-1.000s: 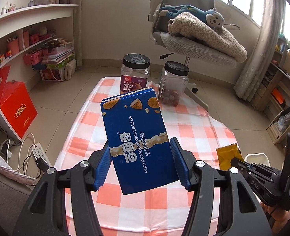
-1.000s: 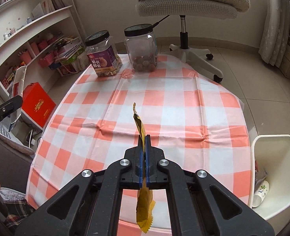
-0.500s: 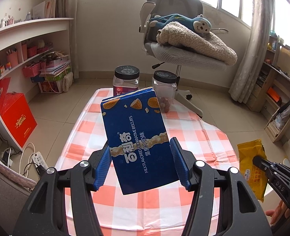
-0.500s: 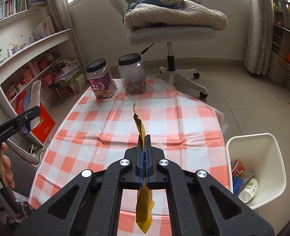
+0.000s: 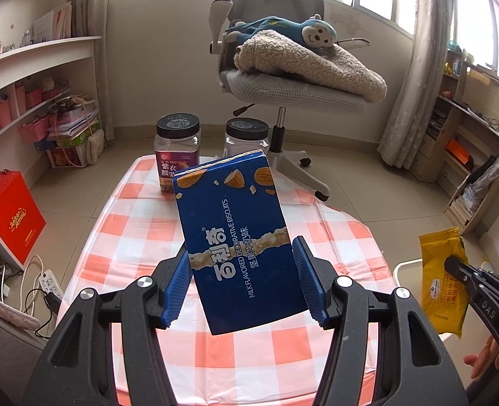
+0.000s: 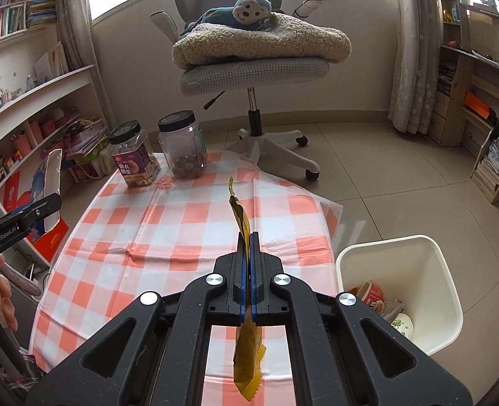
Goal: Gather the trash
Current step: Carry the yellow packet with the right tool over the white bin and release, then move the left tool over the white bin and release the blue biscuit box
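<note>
Tablecloth [image 5: 137, 237] below; box [image 5: 239, 237] btwn jaws.

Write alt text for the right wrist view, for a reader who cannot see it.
The right gripper holds a crumpled yellow foil snack wrapper edge-on between its shut blue fingers, above a table with an orange-and-white checked cloth. A white plastic bin with trash in it stands on the floor at right; two black-lidded clear jars stand at the far edge.

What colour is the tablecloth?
The tablecloth is orange-pink and white checks, clearest in the right wrist view.
</note>
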The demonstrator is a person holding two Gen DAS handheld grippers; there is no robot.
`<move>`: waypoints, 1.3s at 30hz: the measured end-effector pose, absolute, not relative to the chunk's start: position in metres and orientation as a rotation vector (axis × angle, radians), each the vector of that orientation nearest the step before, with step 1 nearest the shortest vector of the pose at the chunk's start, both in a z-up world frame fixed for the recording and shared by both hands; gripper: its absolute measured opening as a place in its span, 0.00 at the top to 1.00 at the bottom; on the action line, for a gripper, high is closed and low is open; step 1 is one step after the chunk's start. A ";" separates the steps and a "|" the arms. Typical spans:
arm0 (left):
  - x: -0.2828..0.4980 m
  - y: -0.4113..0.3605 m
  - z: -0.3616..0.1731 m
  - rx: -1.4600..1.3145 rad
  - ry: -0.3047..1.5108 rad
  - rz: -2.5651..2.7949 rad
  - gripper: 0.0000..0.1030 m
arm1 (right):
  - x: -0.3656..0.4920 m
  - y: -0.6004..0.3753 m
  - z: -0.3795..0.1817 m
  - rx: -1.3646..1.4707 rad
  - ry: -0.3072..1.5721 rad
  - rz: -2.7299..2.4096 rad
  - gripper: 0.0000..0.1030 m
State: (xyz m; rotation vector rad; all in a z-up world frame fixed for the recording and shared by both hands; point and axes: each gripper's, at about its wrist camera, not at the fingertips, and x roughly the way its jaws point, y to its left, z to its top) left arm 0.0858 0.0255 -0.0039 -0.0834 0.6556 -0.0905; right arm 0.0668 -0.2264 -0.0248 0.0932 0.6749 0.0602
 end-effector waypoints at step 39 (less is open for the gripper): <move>0.117 -0.235 -0.058 -0.033 0.791 -0.517 0.45 | 0.015 -0.479 -0.036 0.277 0.667 -0.671 0.15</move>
